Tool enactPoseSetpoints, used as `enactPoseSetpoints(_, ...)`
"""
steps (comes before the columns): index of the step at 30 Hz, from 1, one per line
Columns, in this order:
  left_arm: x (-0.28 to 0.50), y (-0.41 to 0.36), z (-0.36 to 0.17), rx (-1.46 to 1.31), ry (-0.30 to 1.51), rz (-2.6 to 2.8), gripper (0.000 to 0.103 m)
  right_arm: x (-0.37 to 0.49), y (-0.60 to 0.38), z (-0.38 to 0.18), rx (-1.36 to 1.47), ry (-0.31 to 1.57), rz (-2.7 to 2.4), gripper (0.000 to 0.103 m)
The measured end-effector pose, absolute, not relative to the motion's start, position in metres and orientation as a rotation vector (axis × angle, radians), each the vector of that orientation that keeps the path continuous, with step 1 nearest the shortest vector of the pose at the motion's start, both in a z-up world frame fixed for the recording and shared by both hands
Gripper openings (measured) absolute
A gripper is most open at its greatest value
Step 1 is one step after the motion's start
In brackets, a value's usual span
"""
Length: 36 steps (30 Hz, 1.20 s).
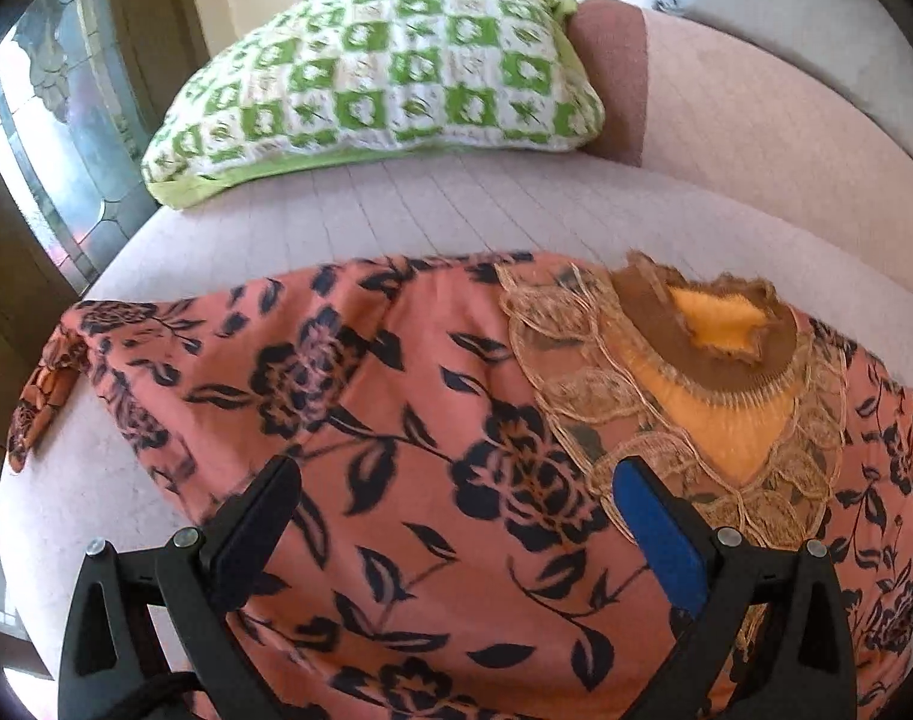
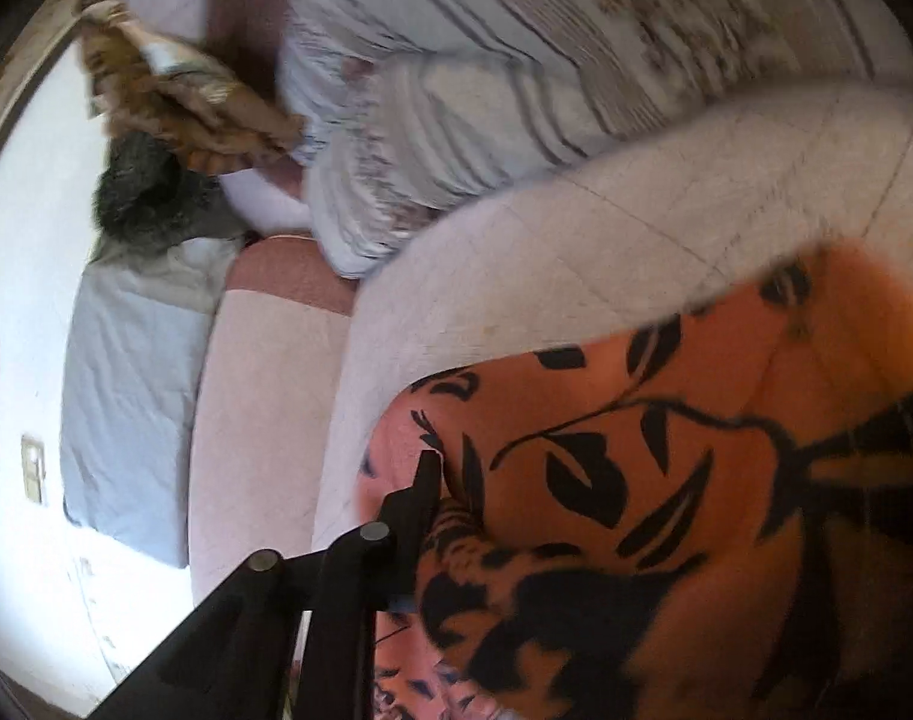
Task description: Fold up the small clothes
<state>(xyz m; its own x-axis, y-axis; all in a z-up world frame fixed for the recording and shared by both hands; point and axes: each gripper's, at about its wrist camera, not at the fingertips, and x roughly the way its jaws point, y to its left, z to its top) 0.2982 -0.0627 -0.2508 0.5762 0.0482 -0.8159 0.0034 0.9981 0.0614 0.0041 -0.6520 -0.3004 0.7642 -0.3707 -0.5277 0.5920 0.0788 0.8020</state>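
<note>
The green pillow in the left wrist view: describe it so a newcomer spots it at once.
Start at the pale quilted bed. Beyond the salmon floral garment lies the pillow. Its green-and-white checkered cover with a lime edge sets it apart.

surface: pale quilted bed [image 1: 396,210] | on it: floral garment [image 1: 432,420] spread flat at near edge, one sleeve draped over the side | green-checked pillow [image 1: 384,66] farther back, apart from garment

Both wrist views close above garment [image 1: 432,420]
</note>
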Motion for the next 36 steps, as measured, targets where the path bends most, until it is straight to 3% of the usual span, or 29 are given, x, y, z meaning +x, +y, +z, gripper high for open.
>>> enactPoseSetpoints(11,0.325,0.041,-0.226,-0.038,0.909,0.294,0.103,0.134,-0.464,-0.164,0.971,0.37,-0.193,0.017)
enactPoseSetpoints(18,0.328,0.123,-0.22,-0.214,0.922,0.43,0.103,0.238,-0.281,-0.2,0.947,0.646,0.068,0.02)
enactPoseSetpoints(19,0.326,0.127,-0.219,-0.22,0.92,0.432,0.103,0.249,-0.257,-0.215,0.956,0.713,0.1,0.024)
enactPoseSetpoints(20,0.327,0.132,-0.219,-0.222,0.919,0.431,0.103,0.258,-0.239,-0.227,0.965,0.773,0.133,0.043)
enactPoseSetpoints(21,0.327,0.133,-0.218,-0.214,0.917,0.431,0.103,0.266,-0.223,-0.243,0.981,0.838,0.178,0.078)
enactPoseSetpoints(22,0.327,0.135,-0.217,-0.197,0.915,0.431,0.103,0.272,-0.203,-0.257,1.006,0.897,0.232,0.085)
enactPoseSetpoints(29,0.326,0.126,-0.212,-0.2,0.899,0.358,0.103,0.251,-0.222,-0.247,1.039,0.751,0.361,0.086)
enactPoseSetpoints(33,0.326,0.091,-0.213,-0.123,0.895,0.287,0.103,0.23,-0.259,-0.229,1.089,0.666,0.408,0.096)
enactPoseSetpoints(36,0.328,0.077,-0.22,-0.107,0.937,0.255,0.103,0.236,-0.264,-0.217,1.149,0.655,0.395,0.097)
